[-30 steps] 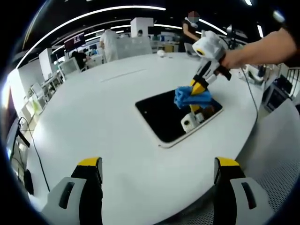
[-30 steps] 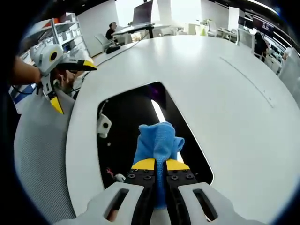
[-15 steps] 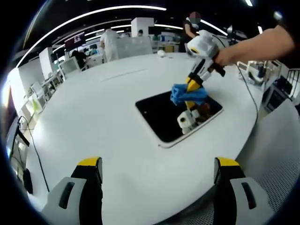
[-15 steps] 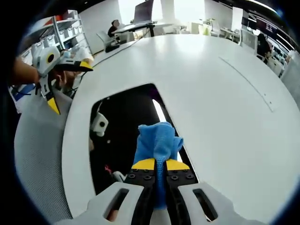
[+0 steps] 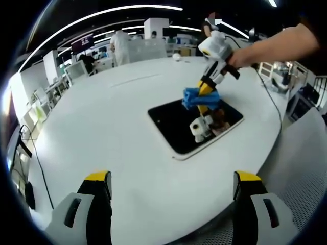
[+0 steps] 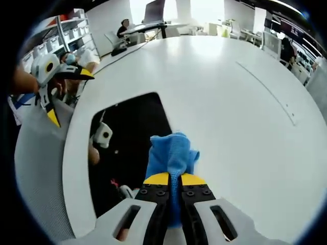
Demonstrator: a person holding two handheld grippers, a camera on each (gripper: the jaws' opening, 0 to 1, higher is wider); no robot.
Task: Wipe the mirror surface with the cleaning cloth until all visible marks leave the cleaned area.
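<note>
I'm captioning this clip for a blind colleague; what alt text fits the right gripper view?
The right gripper, jaws shut on a blue cleaning cloth, holds it at the edge of a dark mirror lying on a round white table. The left gripper shows at the left, beyond the table's edge.

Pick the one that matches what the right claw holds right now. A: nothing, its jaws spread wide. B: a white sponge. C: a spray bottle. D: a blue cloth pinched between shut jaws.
D: in the right gripper view the right claw has its yellow-tipped jaws closed together on a bunched blue cloth, held at the far edge of the dark mirror on the white table.
</note>
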